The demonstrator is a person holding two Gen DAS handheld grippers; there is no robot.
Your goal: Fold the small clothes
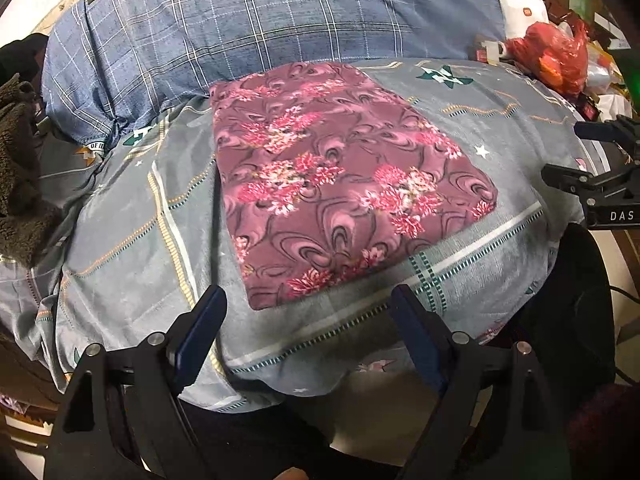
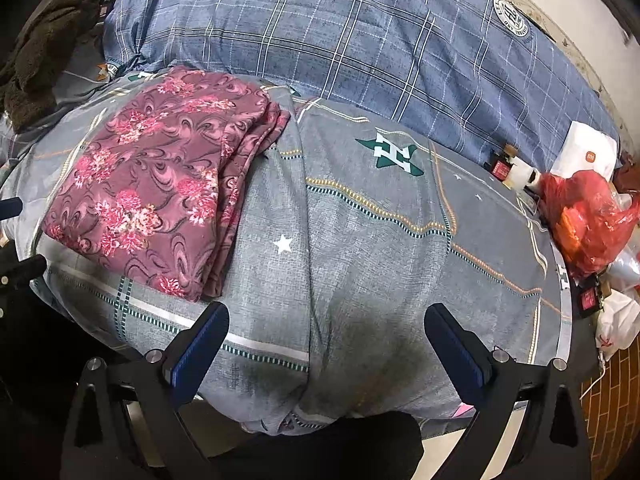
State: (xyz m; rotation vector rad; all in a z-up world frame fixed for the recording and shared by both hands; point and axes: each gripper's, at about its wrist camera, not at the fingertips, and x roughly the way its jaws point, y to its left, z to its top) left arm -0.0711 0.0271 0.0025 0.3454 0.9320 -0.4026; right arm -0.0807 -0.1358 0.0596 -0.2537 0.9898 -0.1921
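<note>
Grey bedspread (image 2: pixel 360 240) under all. Garment (image 1: pixel 340 184) at twelve o'clock of left gripper (image 1: pixel 308 320), folded flat; probably finished. Right gripper (image 2: pixel 326 344) likewise spread wide, empty.

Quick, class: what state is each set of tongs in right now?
Left tongs: open, holding nothing, just short of the folded floral garment.
Right tongs: open, holding nothing, over the grey bedspread.
</note>
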